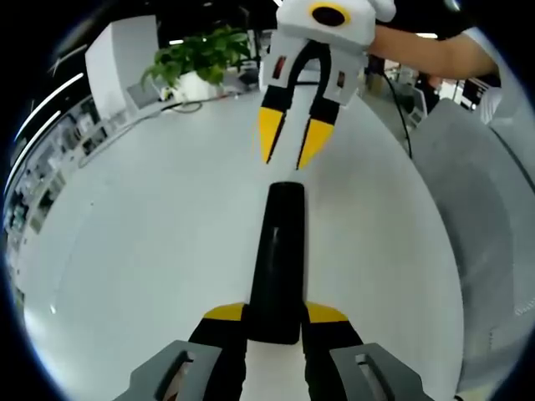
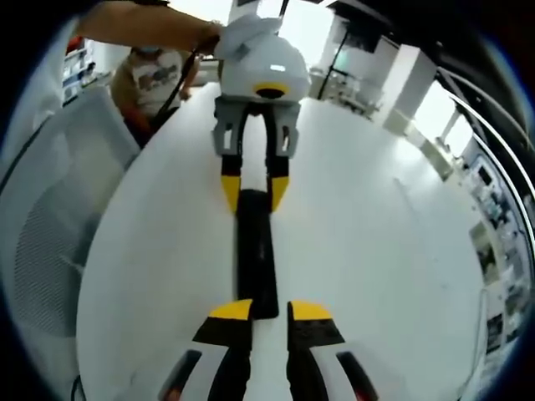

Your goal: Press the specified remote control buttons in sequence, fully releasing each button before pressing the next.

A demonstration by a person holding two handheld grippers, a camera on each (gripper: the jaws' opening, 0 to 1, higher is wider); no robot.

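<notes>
A long black remote control (image 1: 281, 251) lies lengthwise on the white table (image 1: 142, 242). My left gripper (image 1: 275, 314) is shut on its near end, one yellow tip on each side. In the right gripper view the same remote control (image 2: 255, 251) runs away from me to the left gripper (image 2: 254, 192), which clamps its far end. My right gripper (image 2: 270, 311) hovers at the remote's other end with a narrow gap between its tips and nothing between them. It comes into the left gripper view from above as the right gripper (image 1: 292, 142), tips pointing down just past the remote's end.
A potted green plant (image 1: 199, 60) stands at the table's far edge. A grey mesh chair (image 1: 481, 217) sits beside the table, seen again as the chair (image 2: 50, 225). A person's arm (image 1: 435, 54) holds the right gripper. A dark cable (image 1: 401, 109) trails across the table.
</notes>
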